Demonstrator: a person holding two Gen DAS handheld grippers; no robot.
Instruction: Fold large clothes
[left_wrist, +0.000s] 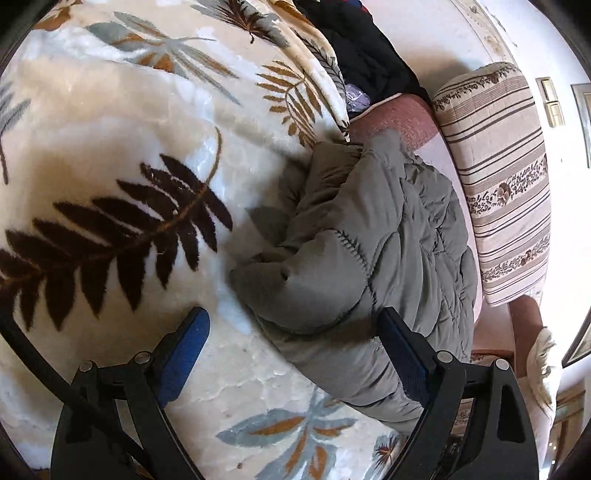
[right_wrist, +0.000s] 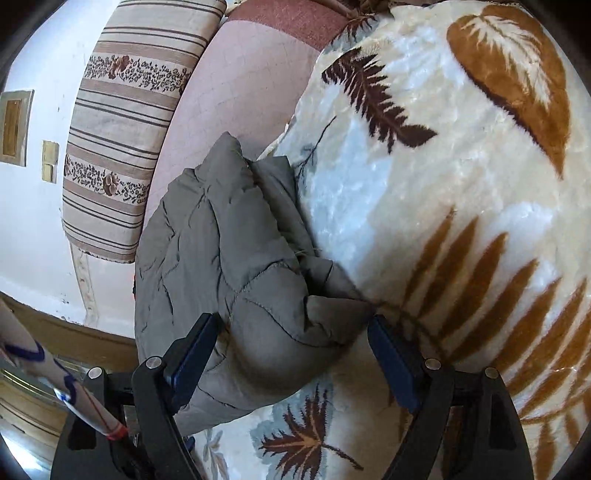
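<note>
A grey quilted jacket (left_wrist: 388, 229) lies bunched up on a cream plush blanket with a leaf print (left_wrist: 129, 129), at the blanket's edge. My left gripper (left_wrist: 293, 314) is open wide just above it, with a rounded fold of the jacket between the blue pads and the right pad close to the fabric. In the right wrist view the same jacket (right_wrist: 221, 258) bulges between the spread fingers of my right gripper (right_wrist: 291, 320), which is open. Its left pad (right_wrist: 195, 350) rests against the quilted fabric without pinching it. The blanket (right_wrist: 461, 184) fills the right side.
A striped, flowered cushion (left_wrist: 498, 166) (right_wrist: 122, 129) stands against the white wall behind the jacket, on a pink sheet (left_wrist: 402, 118) (right_wrist: 236, 92). Dark clothes (left_wrist: 362, 48) lie at the far end. A person's leg and a white slipper (left_wrist: 543, 369) show beside the bed.
</note>
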